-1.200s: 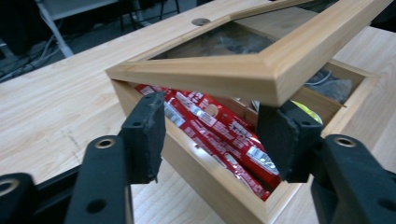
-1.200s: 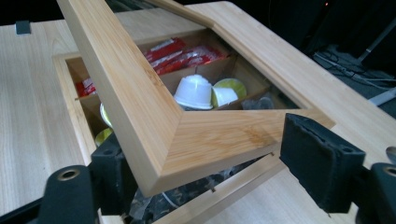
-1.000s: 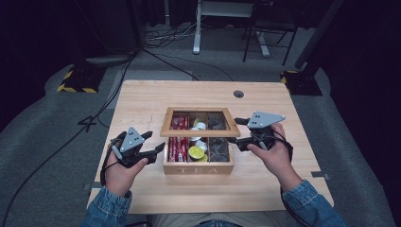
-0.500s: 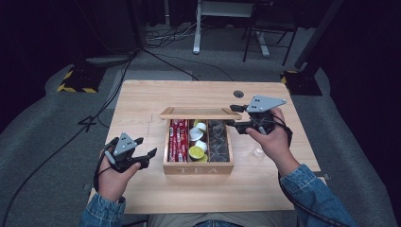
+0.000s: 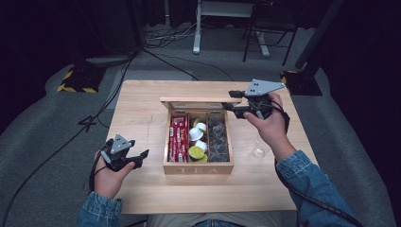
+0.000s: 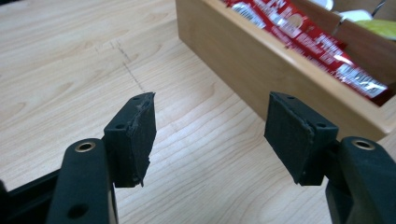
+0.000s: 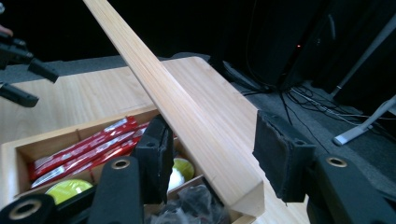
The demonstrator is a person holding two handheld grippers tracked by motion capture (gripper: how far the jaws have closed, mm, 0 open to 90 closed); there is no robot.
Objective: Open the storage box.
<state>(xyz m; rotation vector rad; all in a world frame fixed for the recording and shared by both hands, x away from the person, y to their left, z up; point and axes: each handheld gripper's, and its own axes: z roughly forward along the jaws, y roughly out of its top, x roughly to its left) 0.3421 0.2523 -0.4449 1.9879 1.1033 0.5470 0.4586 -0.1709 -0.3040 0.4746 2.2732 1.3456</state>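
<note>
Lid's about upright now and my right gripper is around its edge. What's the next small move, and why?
Probably ease the lid further back until it rests open. The right gripper straddles its edge, one pad touching, the other apart. The left gripper hangs open beside the tea box.

One wooden tea box sits at the centre of the frame on one desk, with one lid raised along its upper edge. Inside are three compartments: red packets on the left, too tightly packed to count; about five round pods in the middle; dark wrapped pieces on the right, uncountable. Two tools: one at lower left, one at upper right.
</note>
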